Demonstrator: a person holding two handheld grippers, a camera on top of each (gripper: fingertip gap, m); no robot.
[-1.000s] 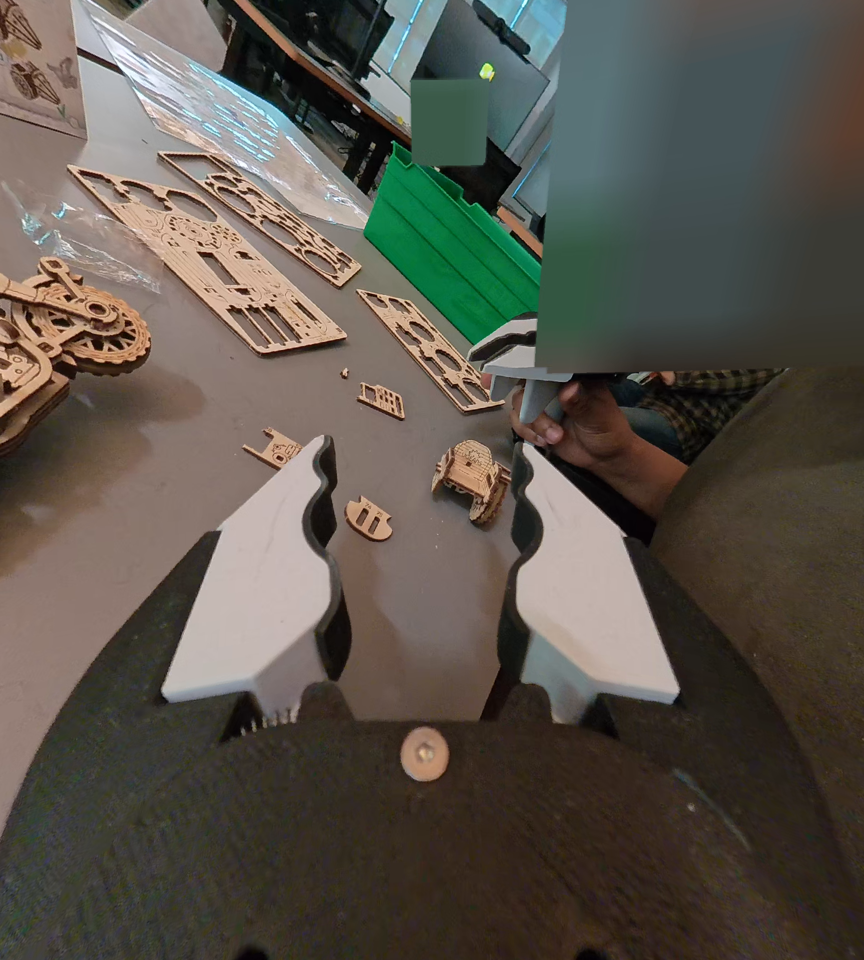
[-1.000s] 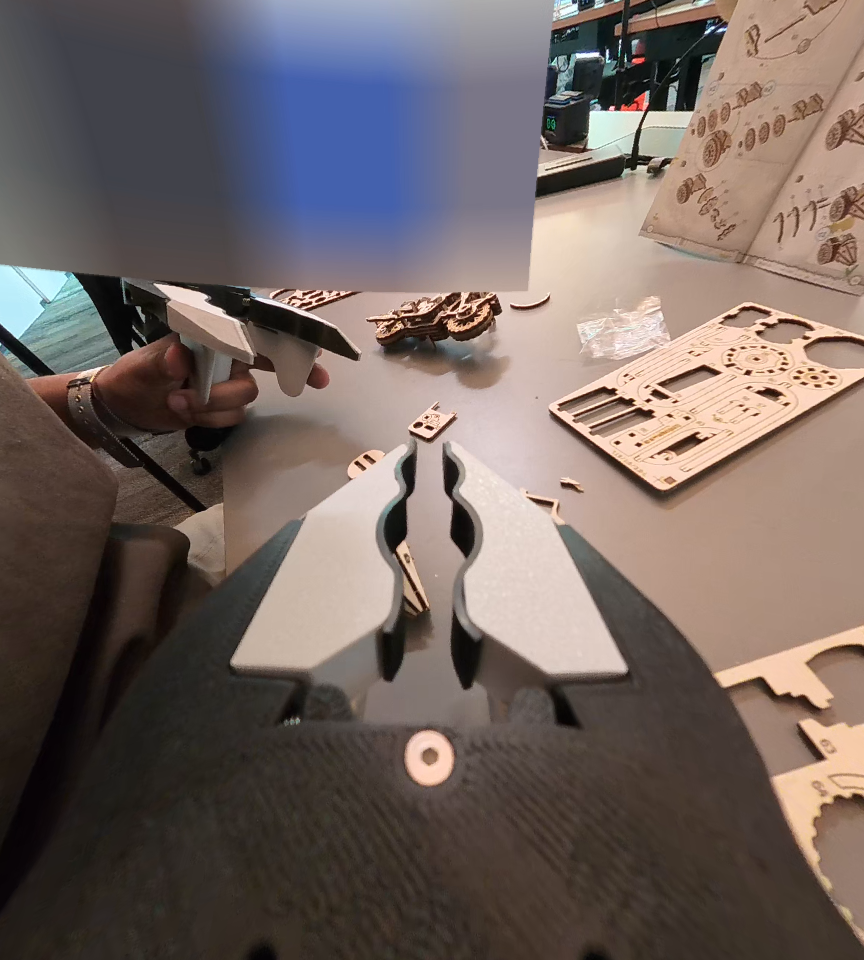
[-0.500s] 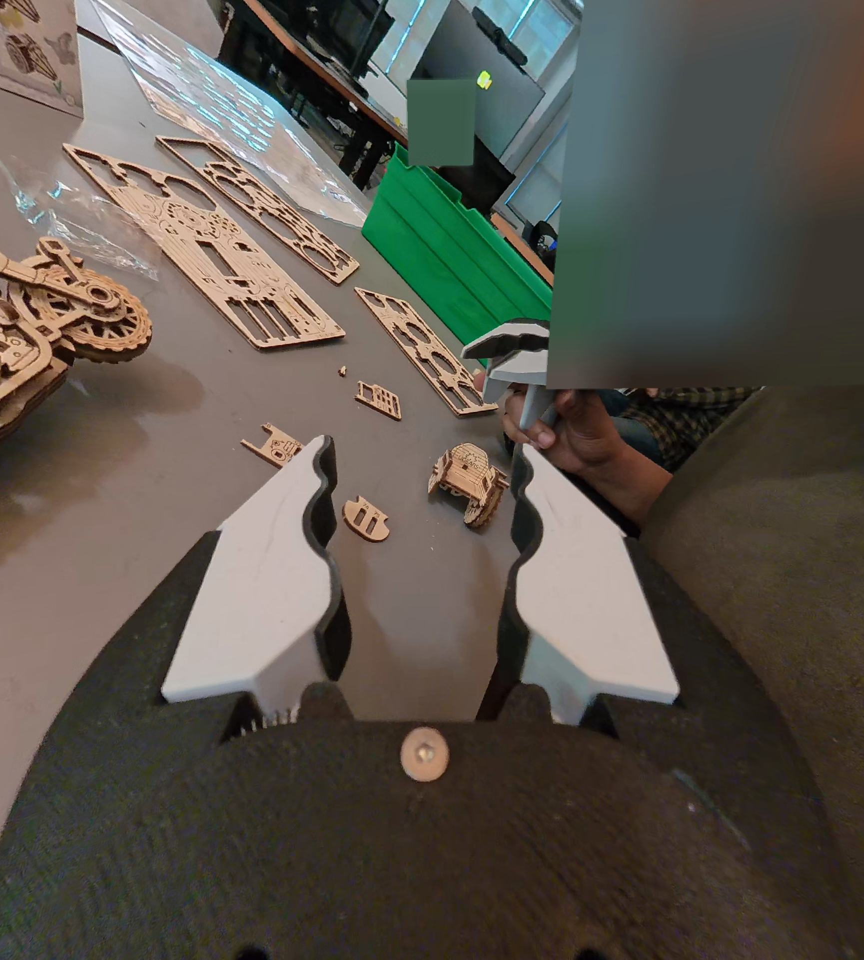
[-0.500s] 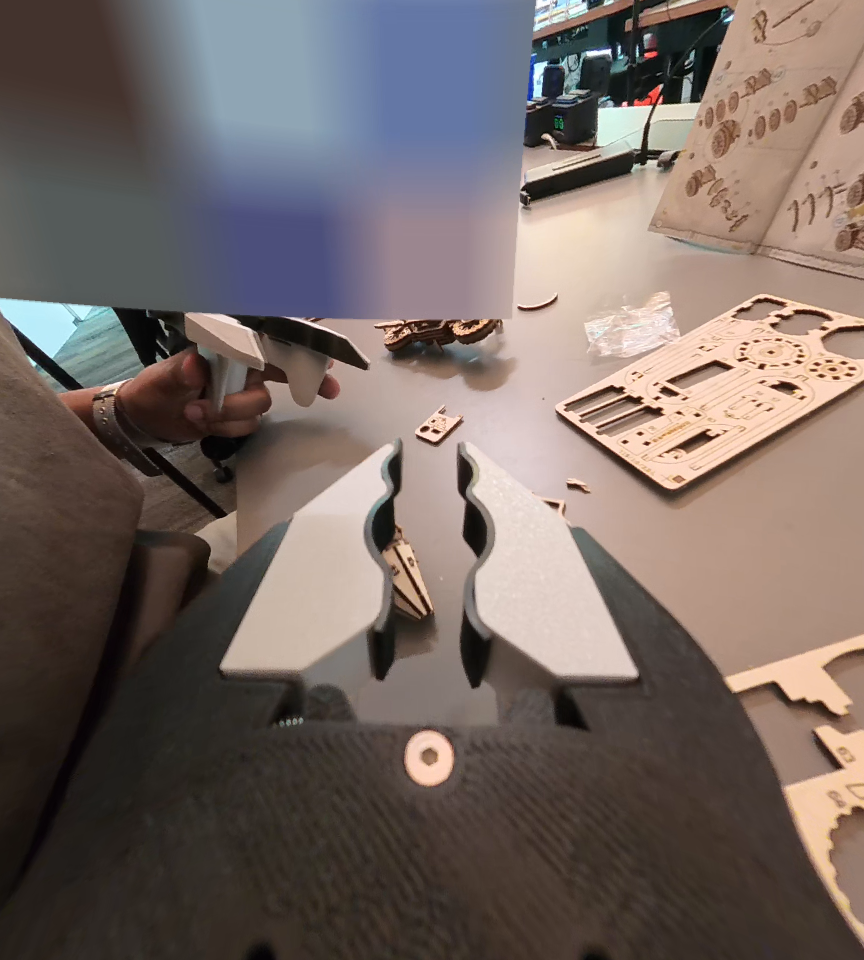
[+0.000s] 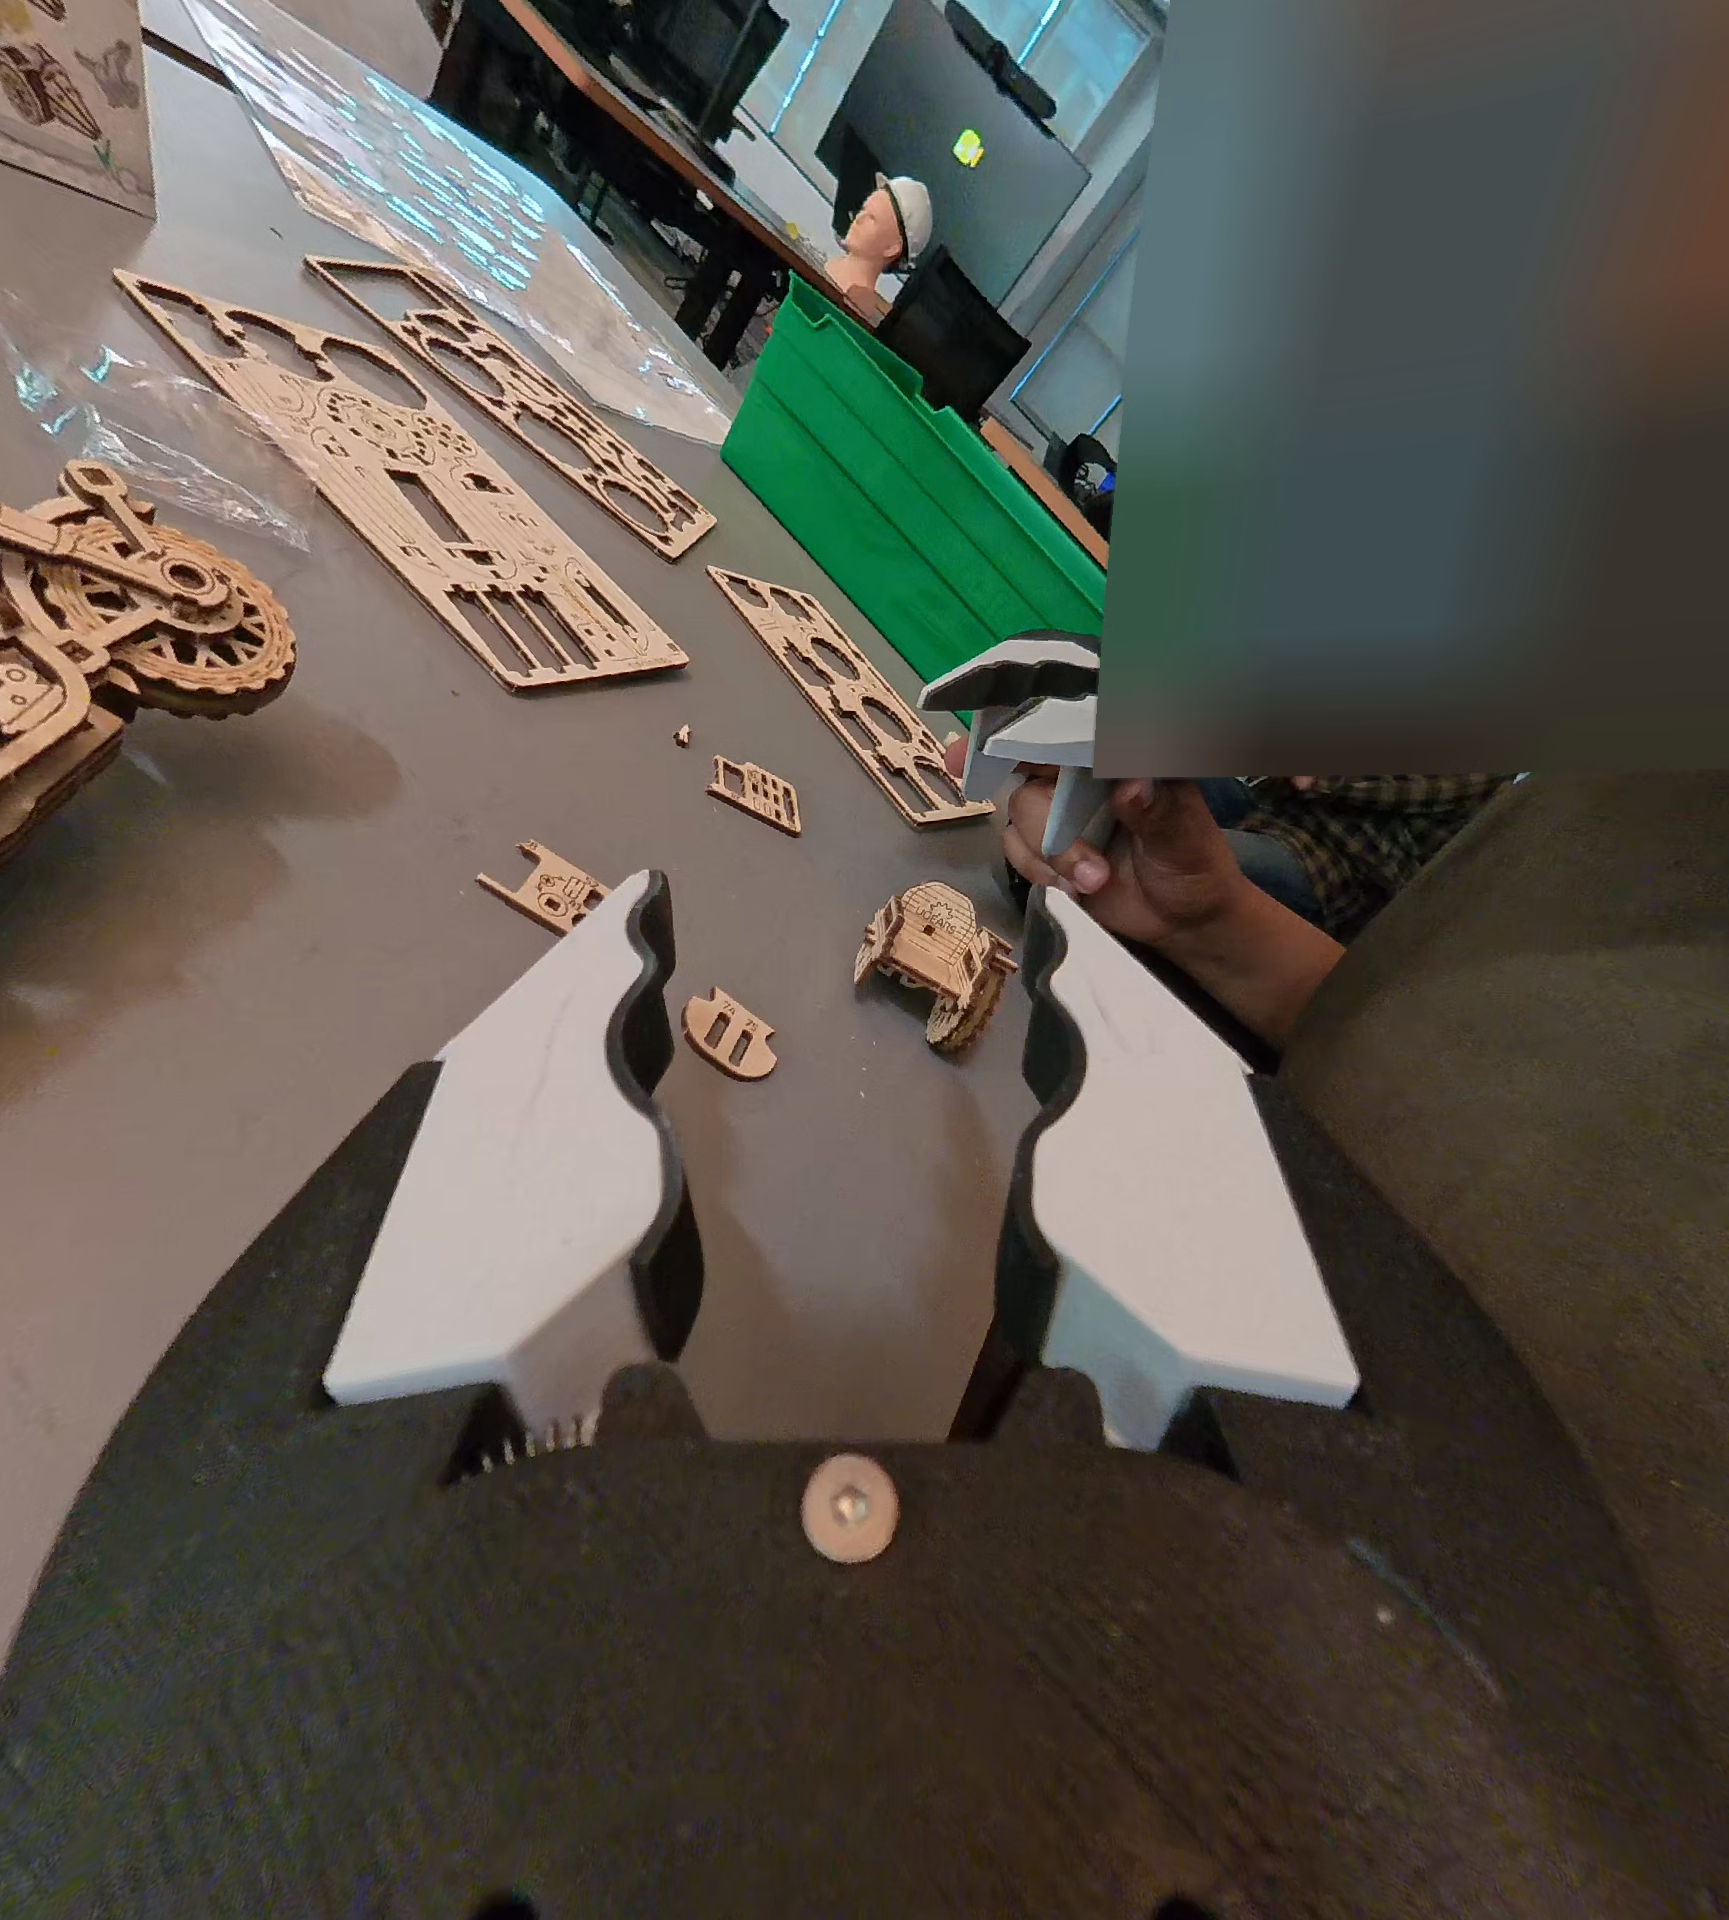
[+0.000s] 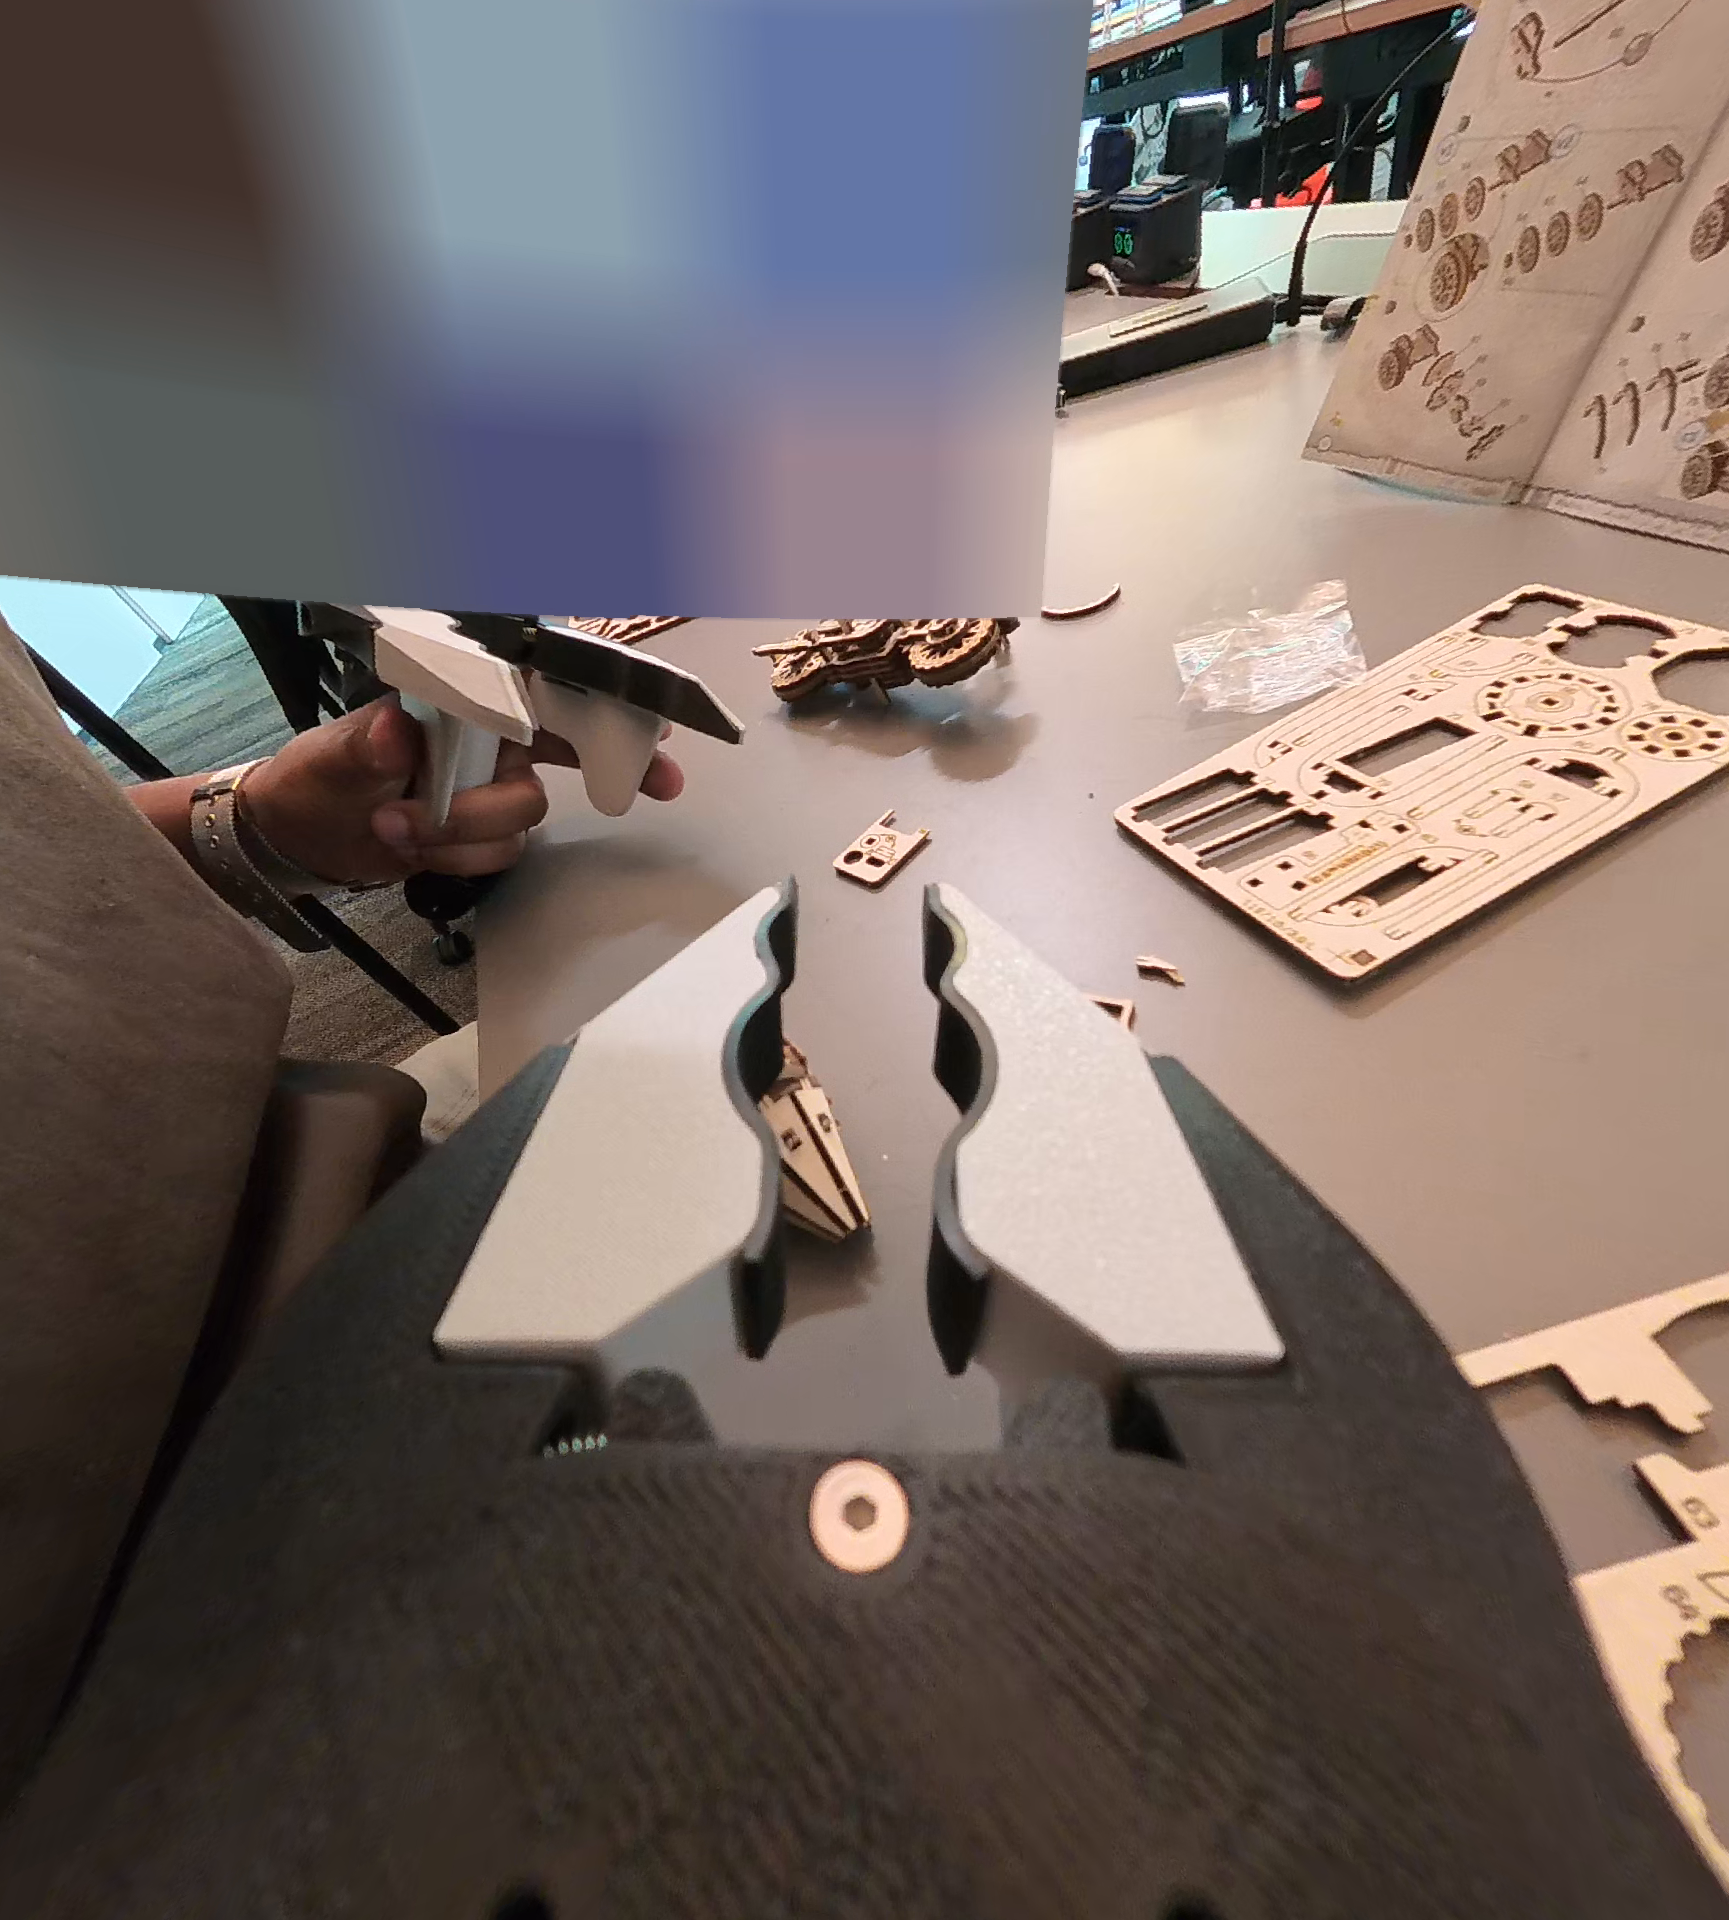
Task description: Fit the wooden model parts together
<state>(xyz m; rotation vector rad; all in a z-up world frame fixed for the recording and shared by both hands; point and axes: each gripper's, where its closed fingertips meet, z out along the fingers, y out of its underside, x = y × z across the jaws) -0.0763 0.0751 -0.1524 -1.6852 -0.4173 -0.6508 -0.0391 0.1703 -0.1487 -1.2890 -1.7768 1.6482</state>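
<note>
We held both grippers, left (image 5: 844, 914) and right (image 6: 860, 904), fingers apart and empty above the counter (image 5: 216, 1039); the small wooden assembly (image 5: 933, 961) near its edge risked being knocked off.

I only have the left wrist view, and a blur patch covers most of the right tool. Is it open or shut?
Observer: Open. The right wrist view shows the right tool with a clear gap between its fingers, gripping nothing.
Operator: Where is the small wooden sub-assembly relative to it?
Observer: It lies on the table under that gap, close against the finger on the picture's left, which hides part of it. I cannot tell whether they touch.
</note>
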